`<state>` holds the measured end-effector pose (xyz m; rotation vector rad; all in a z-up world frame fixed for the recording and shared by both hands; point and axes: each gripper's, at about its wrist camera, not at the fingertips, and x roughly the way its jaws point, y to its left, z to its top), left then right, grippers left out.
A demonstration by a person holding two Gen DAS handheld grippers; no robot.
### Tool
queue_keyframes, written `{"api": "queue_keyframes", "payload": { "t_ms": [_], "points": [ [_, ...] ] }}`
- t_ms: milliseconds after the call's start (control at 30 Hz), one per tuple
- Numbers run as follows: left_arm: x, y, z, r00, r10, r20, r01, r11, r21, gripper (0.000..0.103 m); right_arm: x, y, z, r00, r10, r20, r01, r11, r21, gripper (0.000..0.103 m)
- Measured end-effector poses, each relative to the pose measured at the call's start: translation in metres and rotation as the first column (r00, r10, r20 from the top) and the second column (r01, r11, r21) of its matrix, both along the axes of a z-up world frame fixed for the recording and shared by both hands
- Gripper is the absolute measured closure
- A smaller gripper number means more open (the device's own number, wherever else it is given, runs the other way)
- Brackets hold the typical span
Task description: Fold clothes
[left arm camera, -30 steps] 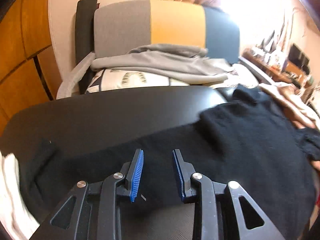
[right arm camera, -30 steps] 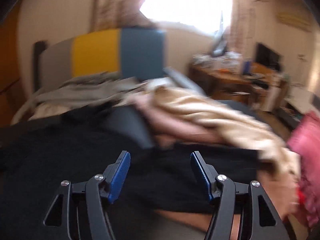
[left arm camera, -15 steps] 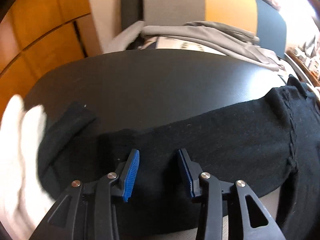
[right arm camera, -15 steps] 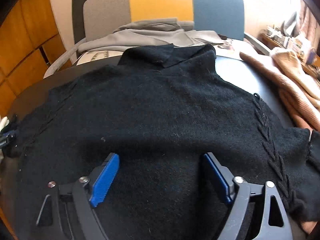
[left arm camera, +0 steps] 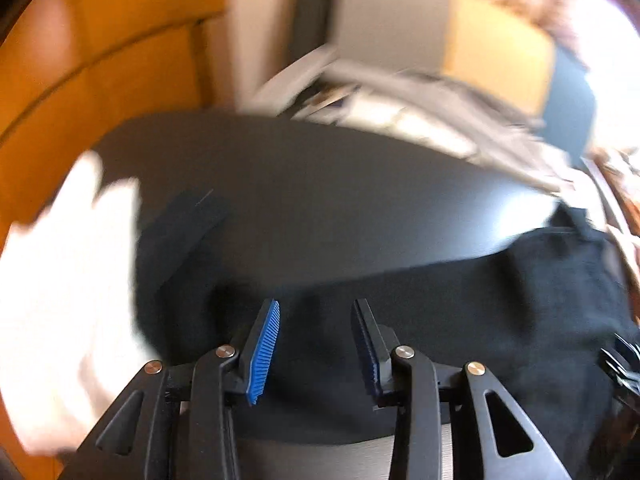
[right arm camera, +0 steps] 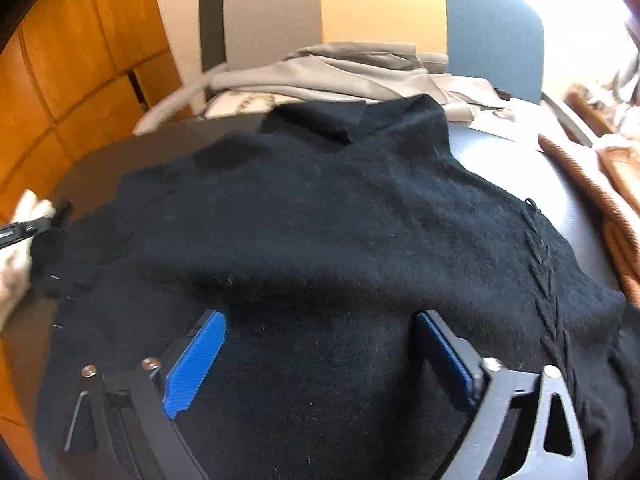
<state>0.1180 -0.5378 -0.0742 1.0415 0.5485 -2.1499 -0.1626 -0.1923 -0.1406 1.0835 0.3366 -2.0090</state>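
A black knitted sweater [right arm camera: 328, 232] lies spread flat on a dark round table [right arm camera: 560, 184], collar toward the far side. My right gripper [right arm camera: 320, 328] hovers open over its near middle, blue pads wide apart with nothing between them. In the blurred left wrist view my left gripper [left arm camera: 316, 316] is open over the sweater's [left arm camera: 460, 312] left part, close to a sleeve [left arm camera: 176, 240] that trails onto the table [left arm camera: 320, 184]. The left gripper's tip [right arm camera: 24, 230] shows at the left edge of the right wrist view.
A white garment [left arm camera: 68, 280] lies at the table's left edge. Behind the table a grey, yellow and blue chair [right arm camera: 380, 16] holds grey clothes [right arm camera: 340, 72]. Brown and beige clothes [right arm camera: 600, 184] are heaped at the right. Orange wooden panels [right arm camera: 60, 60] line the left wall.
Both grippers swung left and tipped down over the sweater. The right one widened and now faces the sweater's body. The left view shifted toward the sleeve and the white garment.
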Motion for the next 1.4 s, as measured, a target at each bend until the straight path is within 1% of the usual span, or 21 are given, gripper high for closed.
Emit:
{"api": "queue_keyframes", "payload": {
  "t_ms": [33,100,167,233,267,333,500,533,633,700,767,833,867,967,1033,1067,1133,1200,1233,1333,1400],
  "points": [
    [-0.014,0.010,0.009,0.997,-0.069,-0.041,0.069,0.998,-0.010,0.065,-0.006,0.003,0.005,1.000,0.002,0.004,-0.002,1.000,-0.020,0.018],
    [-0.051,0.028,0.024,0.970,-0.216,-0.115,0.216,0.976,-0.019,0.063,-0.020,0.008,0.020,1.000,-0.008,-0.016,0.007,0.998,-0.057,0.019],
    [-0.095,0.042,0.029,0.926,-0.349,-0.143,0.351,0.936,-0.010,0.062,-0.034,0.012,0.030,1.000,-0.023,-0.010,0.022,0.995,-0.093,0.024],
    [-0.137,0.056,0.033,0.873,-0.463,-0.156,0.467,0.884,-0.015,0.062,-0.058,0.013,0.038,0.998,-0.060,0.004,0.060,0.991,-0.119,0.025],
    [-0.158,0.062,0.033,0.856,-0.503,-0.121,0.501,0.864,-0.046,0.061,-0.070,0.013,0.042,0.997,-0.078,0.013,0.079,0.988,-0.131,0.025],
    [-0.201,0.079,0.026,0.794,-0.608,-0.013,0.602,0.788,-0.127,0.061,-0.095,0.011,0.045,0.993,-0.110,0.036,0.114,0.982,-0.149,0.025],
    [-0.267,0.099,-0.016,0.652,-0.734,0.188,0.758,0.638,-0.138,0.060,-0.179,-0.010,0.033,0.975,-0.176,0.137,0.196,0.970,-0.146,0.027],
    [-0.279,0.100,-0.024,0.634,-0.744,0.212,0.773,0.621,-0.131,0.060,-0.190,-0.015,0.030,0.972,-0.183,0.150,0.204,0.969,-0.139,0.027],
    [-0.303,0.083,-0.035,0.634,-0.754,0.174,0.772,0.631,-0.078,0.059,-0.221,-0.032,0.017,0.967,-0.177,0.185,0.202,0.971,-0.127,0.033],
    [-0.314,0.074,-0.038,0.630,-0.766,0.131,0.776,0.629,-0.055,0.056,-0.230,-0.045,0.007,0.970,-0.162,0.180,0.181,0.979,-0.096,0.057],
    [-0.329,0.073,-0.041,0.611,-0.784,0.109,0.791,0.612,-0.025,0.056,-0.234,-0.057,-0.001,0.978,-0.148,0.150,0.159,0.985,-0.061,0.062],
    [-0.341,0.074,-0.045,0.594,-0.799,0.091,0.802,0.597,-0.001,0.056,-0.235,-0.066,-0.004,0.985,-0.135,0.109,0.138,0.990,-0.021,0.079],
    [-0.345,0.074,-0.046,0.600,-0.795,0.084,0.798,0.603,0.008,0.056,-0.233,-0.070,-0.004,0.988,-0.124,0.089,0.125,0.992,-0.005,0.097],
    [-0.346,0.070,-0.040,0.666,-0.746,0.029,0.746,0.666,0.018,0.098,-0.219,-0.078,0.010,0.999,-0.047,0.025,0.048,0.999,-0.013,0.097],
    [-0.331,0.058,-0.027,0.722,-0.685,-0.094,0.689,0.724,0.012,0.099,-0.209,-0.079,0.026,0.999,-0.017,-0.031,0.015,0.998,-0.054,0.097],
    [-0.322,0.050,-0.021,0.740,-0.651,-0.169,0.664,0.747,0.030,0.099,-0.205,-0.077,0.037,0.998,-0.010,-0.058,0.005,0.996,-0.089,0.097],
    [-0.306,0.030,-0.016,0.776,-0.562,-0.285,0.605,0.792,0.086,0.099,-0.203,-0.076,0.051,0.996,-0.016,-0.087,0.004,0.990,-0.138,0.098],
    [-0.299,0.011,-0.020,0.811,-0.471,-0.346,0.545,0.824,0.157,0.099,-0.209,-0.083,0.051,0.996,-0.027,-0.088,0.015,0.991,-0.135,0.099],
    [-0.300,0.001,-0.027,0.829,-0.427,-0.360,0.518,0.830,0.207,0.099,-0.215,-0.089,0.044,0.996,-0.040,-0.076,0.031,0.993,-0.116,0.099],
    [-0.316,-0.025,-0.056,0.884,-0.305,-0.355,0.440,0.800,0.408,0.097,-0.231,-0.105,0.019,0.996,-0.085,-0.041,0.083,0.995,-0.047,0.099],
    [-0.321,-0.043,-0.073,0.917,-0.190,-0.350,0.354,0.794,0.494,0.095,-0.239,-0.111,-0.003,0.992,-0.123,-0.016,0.124,0.992,0.019,0.099]
  ]
}}
